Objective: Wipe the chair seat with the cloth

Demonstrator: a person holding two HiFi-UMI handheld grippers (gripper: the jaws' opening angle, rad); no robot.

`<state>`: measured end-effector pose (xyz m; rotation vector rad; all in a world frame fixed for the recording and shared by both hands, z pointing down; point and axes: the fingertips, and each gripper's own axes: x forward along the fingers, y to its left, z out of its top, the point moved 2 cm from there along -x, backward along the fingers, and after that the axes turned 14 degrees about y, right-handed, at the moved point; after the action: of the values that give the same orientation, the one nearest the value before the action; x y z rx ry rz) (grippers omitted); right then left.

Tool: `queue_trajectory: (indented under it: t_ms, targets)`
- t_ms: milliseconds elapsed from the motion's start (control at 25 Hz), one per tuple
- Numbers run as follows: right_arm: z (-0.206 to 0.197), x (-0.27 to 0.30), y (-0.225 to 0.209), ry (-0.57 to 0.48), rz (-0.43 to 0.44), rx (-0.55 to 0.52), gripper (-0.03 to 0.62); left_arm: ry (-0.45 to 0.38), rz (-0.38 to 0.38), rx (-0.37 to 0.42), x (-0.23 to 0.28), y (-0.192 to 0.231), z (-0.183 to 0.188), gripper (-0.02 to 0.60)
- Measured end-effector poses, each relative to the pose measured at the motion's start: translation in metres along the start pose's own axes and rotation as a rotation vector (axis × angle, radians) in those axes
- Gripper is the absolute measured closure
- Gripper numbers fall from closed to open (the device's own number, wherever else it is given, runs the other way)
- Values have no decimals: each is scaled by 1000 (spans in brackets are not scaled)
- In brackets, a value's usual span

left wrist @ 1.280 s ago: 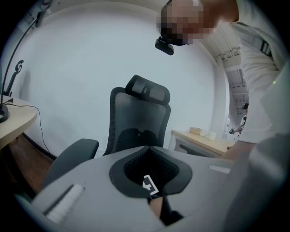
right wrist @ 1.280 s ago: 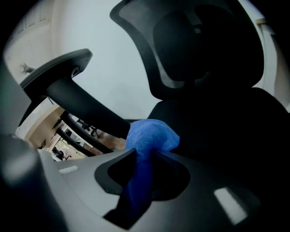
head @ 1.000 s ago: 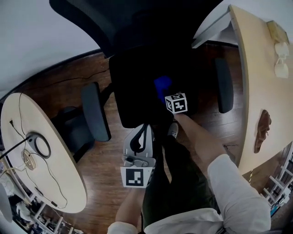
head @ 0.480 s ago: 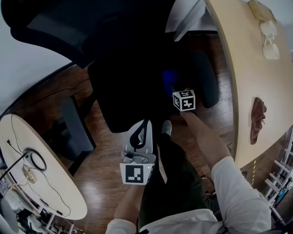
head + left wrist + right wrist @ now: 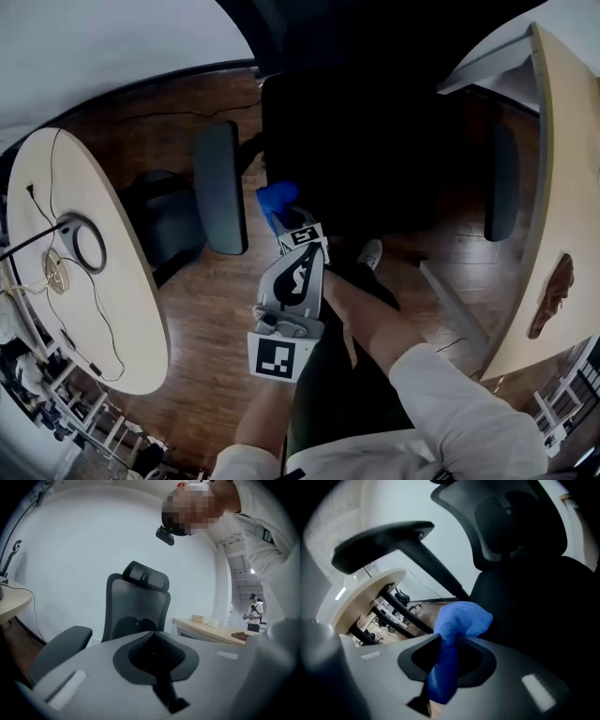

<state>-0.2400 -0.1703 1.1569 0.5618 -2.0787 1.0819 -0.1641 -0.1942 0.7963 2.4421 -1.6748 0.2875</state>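
The black office chair seat [image 5: 366,159] fills the upper middle of the head view. A blue cloth [image 5: 275,200] lies bunched at the seat's front left corner, beside the left armrest [image 5: 220,187]. My right gripper [image 5: 286,217] is shut on this cloth, its marker cube just behind it. In the right gripper view the cloth [image 5: 461,618] sticks out of the right gripper [image 5: 445,644] and rests against the seat [image 5: 543,611]. My left gripper [image 5: 298,267] hangs near the person's legs, off the chair. In its own view the left gripper [image 5: 153,637] is shut and holds nothing, facing the chair's backrest [image 5: 138,606].
A round light table [image 5: 103,309] with cables and a ring-shaped object [image 5: 84,244] stands at the left. A long wooden desk [image 5: 553,187] runs along the right. The right armrest [image 5: 502,178] flanks the seat. Dark wood floor [image 5: 216,309] surrounds the chair. A person [image 5: 255,613] stands far off.
My right gripper has carried the blue cloth from the seat's middle and right side across to its front left corner. The left gripper has stayed by the body. The head view has swung.
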Motion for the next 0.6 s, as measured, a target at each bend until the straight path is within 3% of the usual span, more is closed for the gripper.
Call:
queue_trajectory:
  t_ms: [120, 240, 400, 600]
  targets:
    - [-11, 20, -1, 11, -14, -49, 502, 15, 51, -19, -22, 21, -20, 554]
    - [-19, 6, -39, -20, -63, -71, 502, 16, 71, -33, -27, 26, -28, 554]
    - [-37, -54, -128, -37, -183, -36, 503, 4, 33, -62, -8, 12, -20, 554]
    - [-80, -162, -255, -68, -373, 88, 503, -21, 11, -229, 32, -11, -7, 554]
